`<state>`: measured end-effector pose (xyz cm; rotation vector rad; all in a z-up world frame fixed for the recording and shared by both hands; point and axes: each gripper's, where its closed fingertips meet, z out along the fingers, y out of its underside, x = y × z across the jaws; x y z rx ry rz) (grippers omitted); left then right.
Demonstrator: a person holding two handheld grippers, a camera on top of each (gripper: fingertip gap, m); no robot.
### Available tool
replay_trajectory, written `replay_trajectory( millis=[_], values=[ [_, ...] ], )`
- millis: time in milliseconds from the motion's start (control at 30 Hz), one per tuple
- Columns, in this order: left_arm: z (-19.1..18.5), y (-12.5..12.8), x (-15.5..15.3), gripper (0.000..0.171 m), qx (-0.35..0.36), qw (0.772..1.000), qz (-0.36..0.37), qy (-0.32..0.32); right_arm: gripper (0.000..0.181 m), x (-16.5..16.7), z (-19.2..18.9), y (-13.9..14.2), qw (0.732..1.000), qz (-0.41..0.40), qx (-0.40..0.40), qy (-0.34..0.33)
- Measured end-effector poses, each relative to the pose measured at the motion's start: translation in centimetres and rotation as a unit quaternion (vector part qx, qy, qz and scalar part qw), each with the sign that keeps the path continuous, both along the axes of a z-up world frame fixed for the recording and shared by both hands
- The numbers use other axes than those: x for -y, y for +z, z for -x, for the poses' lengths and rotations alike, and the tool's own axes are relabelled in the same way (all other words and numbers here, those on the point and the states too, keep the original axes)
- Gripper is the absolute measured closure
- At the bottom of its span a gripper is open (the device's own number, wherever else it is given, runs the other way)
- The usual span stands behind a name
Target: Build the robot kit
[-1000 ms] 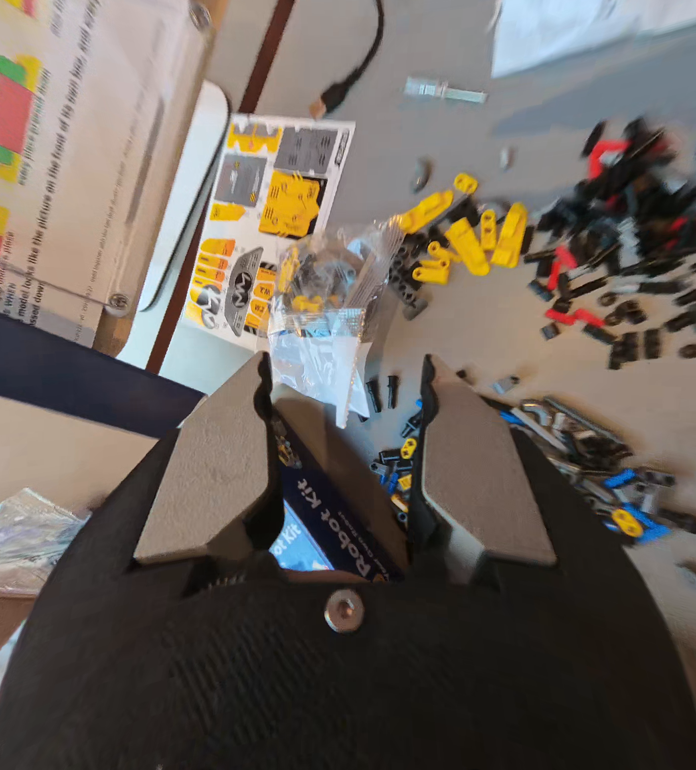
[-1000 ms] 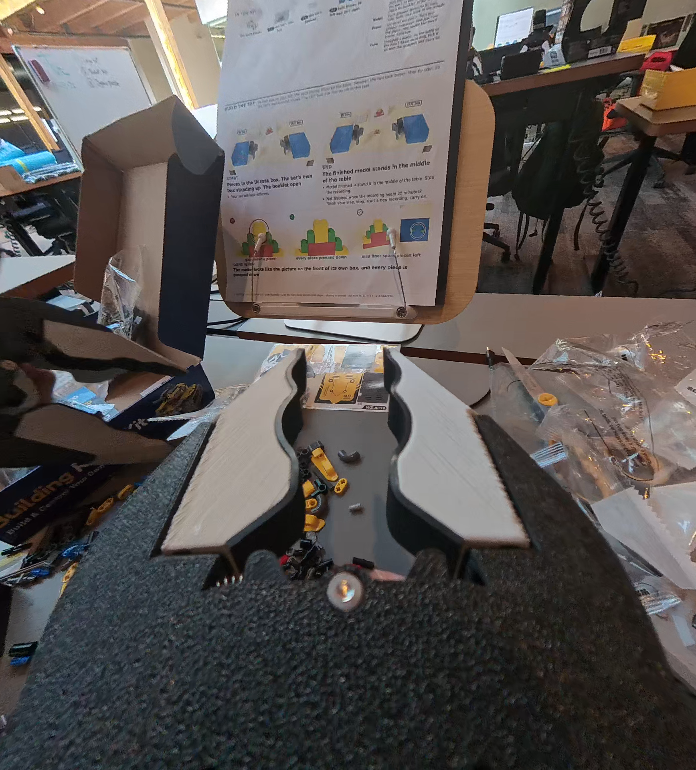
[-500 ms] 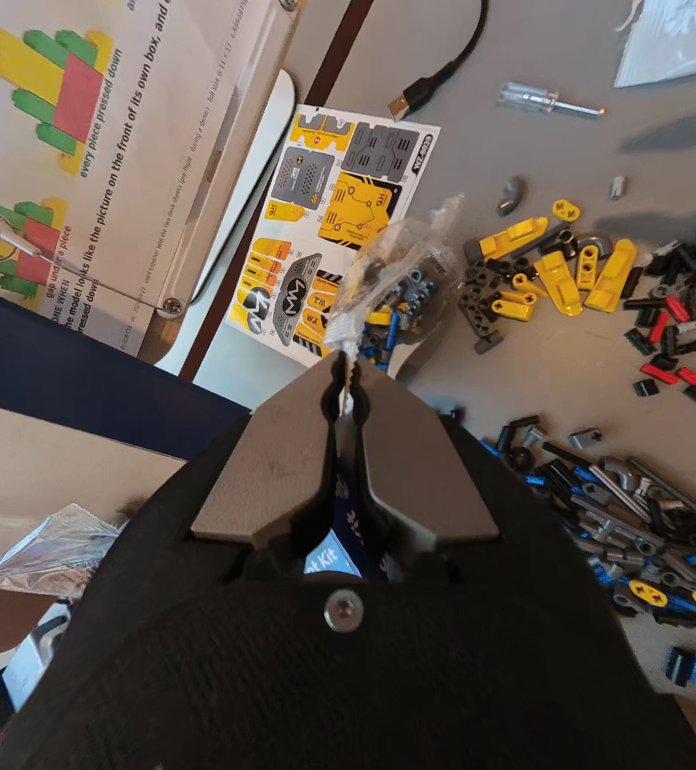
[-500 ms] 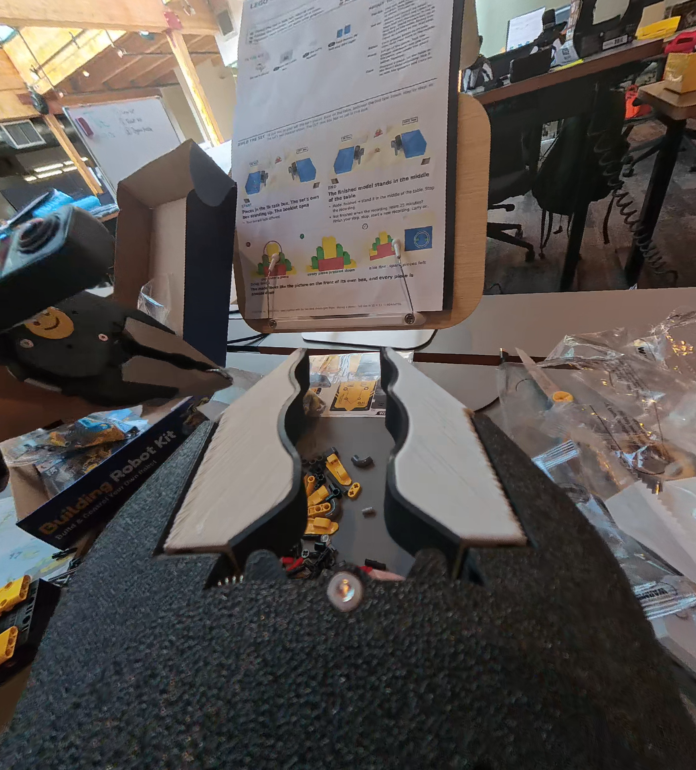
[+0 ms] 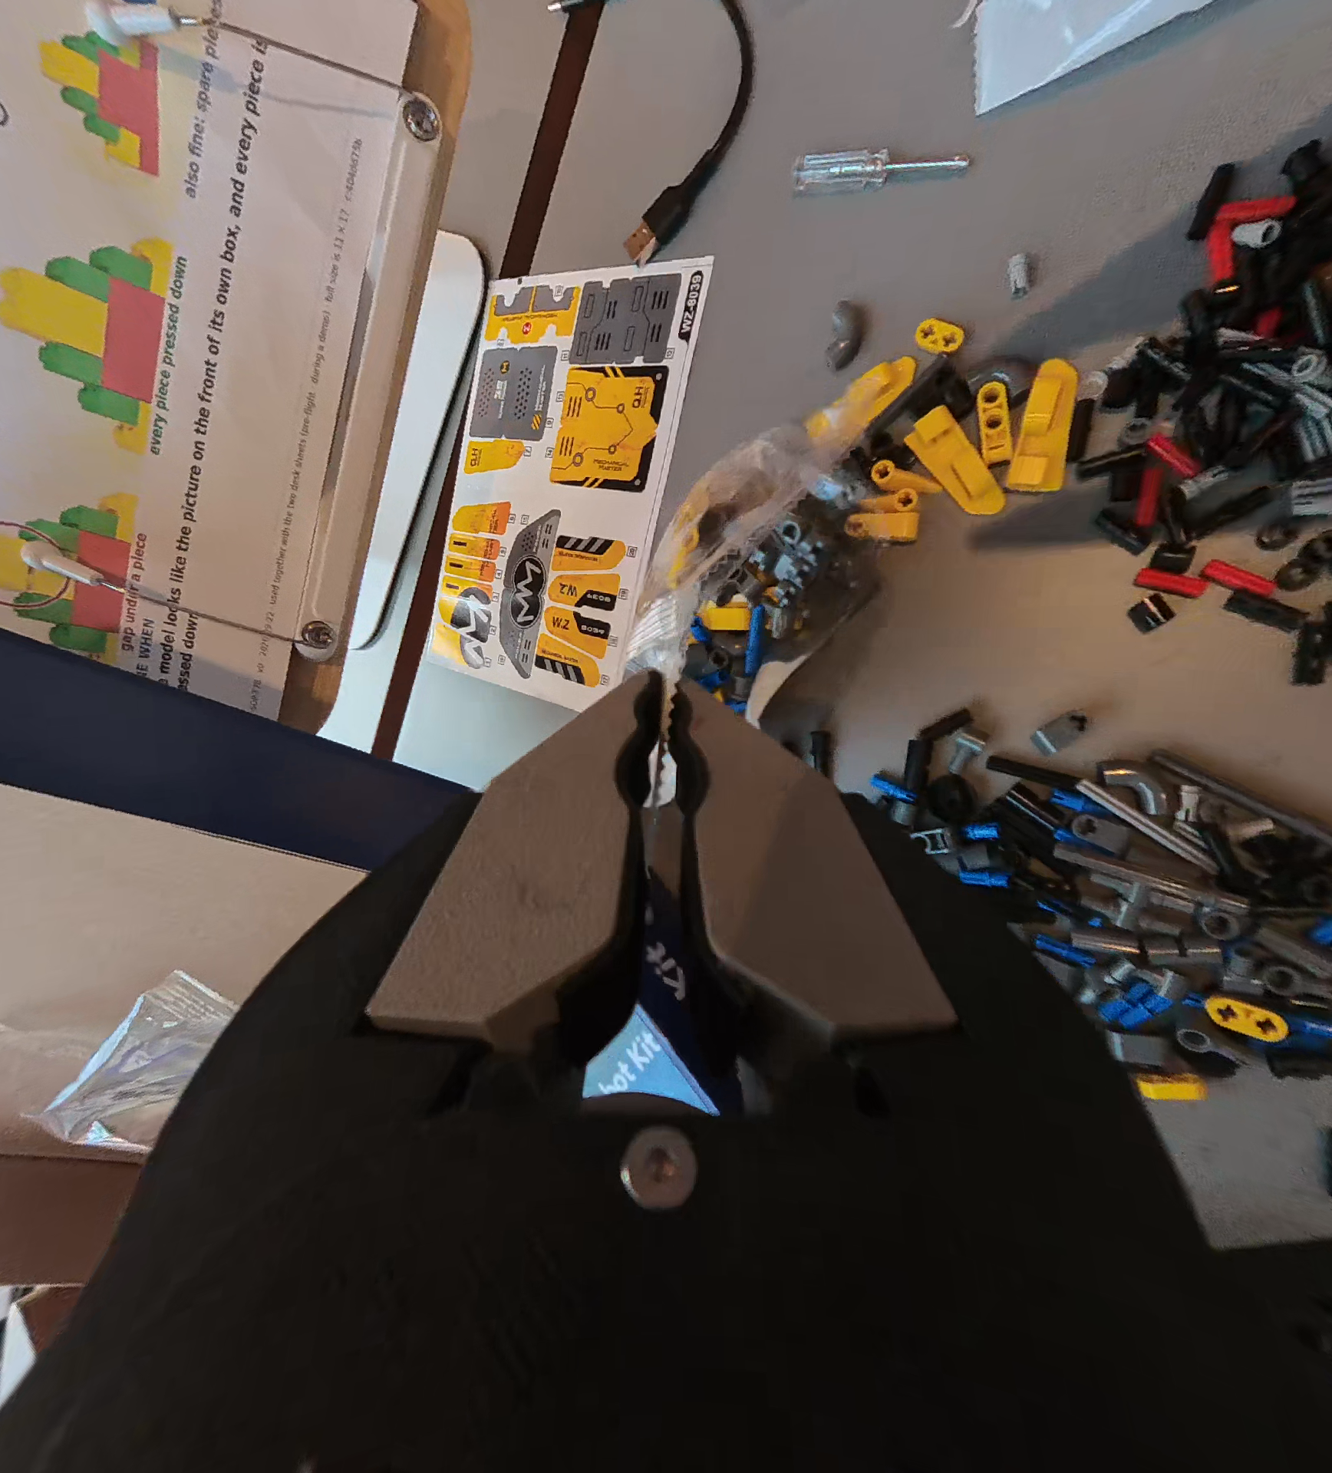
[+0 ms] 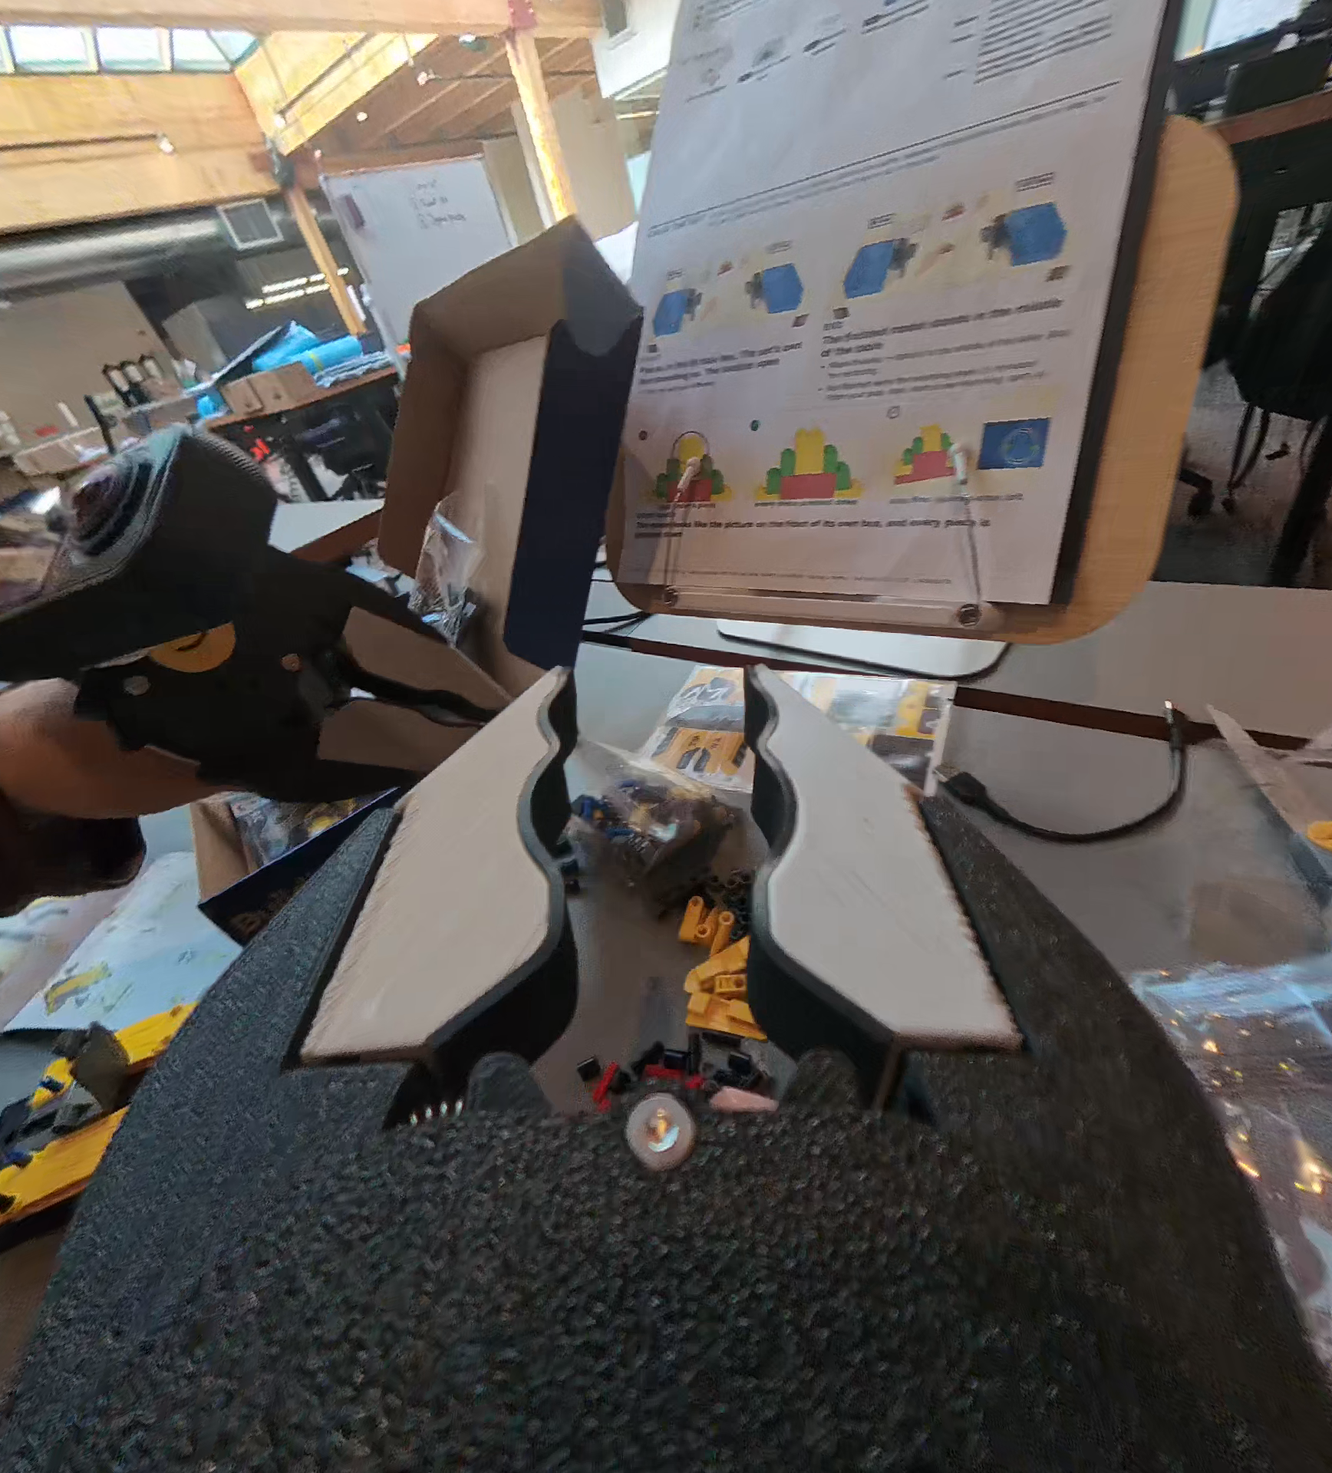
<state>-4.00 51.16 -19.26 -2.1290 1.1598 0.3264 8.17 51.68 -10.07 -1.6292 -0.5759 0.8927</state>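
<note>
At the far left of the left wrist view, an instruction sheet (image 5: 168, 319) is standing on a wooden board (image 5: 424, 263), and under it an open cardboard box (image 5: 129, 877) with a dark blue outside is lying with a crumpled clear wrapper (image 5: 129, 1060) inside. Just to the right, a sticker sheet (image 5: 567, 478) in yellow and grey is lying flat on the grey table (image 5: 926, 199).

The left gripper (image 5: 661, 693) is clenching the sealed edge of a clear plastic bag (image 5: 758, 542) between its 2 fingers, and the bag (it is filled with small blue, grey and yellow pieces) is hanging over the table, beside the sticker sheet. To the right of the bag, yellow pieces (image 5: 982, 438) are lying in a loose group, then a heap of black and red pieces (image 5: 1269, 414), and nearer to the camera a heap of grey and blue pieces (image 5: 1173, 901). A black cable (image 5: 711, 143) and a small clear-handled screwdriver (image 5: 878, 169) are lying farther back.

In the right wrist view, the left gripper (image 6: 487, 705) is coming in from the left with a person's hand (image 6: 65, 757) on it. The right gripper (image 6: 659, 677) is standing released, its 2 fingers well apart and holding nothing, above the table; the bag (image 6: 655, 829) is showing between them. At the right, empty clear bags (image 6: 1285, 1076) are lying.
</note>
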Motion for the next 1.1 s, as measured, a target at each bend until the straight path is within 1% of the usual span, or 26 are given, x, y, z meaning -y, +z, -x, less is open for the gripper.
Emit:
replay_trajectory(
  millis=[133, 300, 367, 500, 733, 933, 1000, 1100],
  values=[
    [-0.6, 1.4, -0.4, 0.171, -0.006, 0.999, -0.046, -0.023, 0.14, 2.1, 3.5, -1.2, 0.998, -0.018, 0.052, 0.04],
    [-1.6, 3.5, 0.4, 0.171, -0.028, 0.993, -0.088, -0.068, 0.139, 2.8, 4.6, -1.9, 0.997, -0.01, 0.058, 0.058],
    [-1.9, 3.5, 0.9, 0.171, -0.037, 0.992, -0.09, -0.084, 0.139, 2.8, 4.7, -2.0, 0.997, -0.006, 0.054, 0.061],
    [-1.7, 2.9, 1.0, 0.171, -0.056, 0.99, -0.088, -0.09, 0.139, 3.2, 5.3, -2.4, 0.996, -0.008, 0.066, 0.065],
    [-1.3, 3.6, -0.2, 0.171, -0.049, 0.992, -0.1, -0.064, 0.139, 3.4, 5.8, -2.9, 0.995, -0.012, 0.081, 0.064],
    [0.0, 5.0, -2.5, 0.171, -0.023, 0.992, -0.121, -0.003, 0.139, 3.3, 5.4, -2.5, 0.996, -0.014, 0.074, 0.057],
    [0.3, 4.5, -3.0, 0.171, -0.019, 0.993, -0.119, 0.013, 0.14, 3.4, 5.4, -2.4, 0.996, -0.015, 0.072, 0.056],
    [0.7, 3.0, -3.5, 0.171, -0.023, 0.994, -0.103, 0.027, 0.14, 3.6, 5.5, -2.2, 0.996, -0.017, 0.07, 0.058]
  ],
)
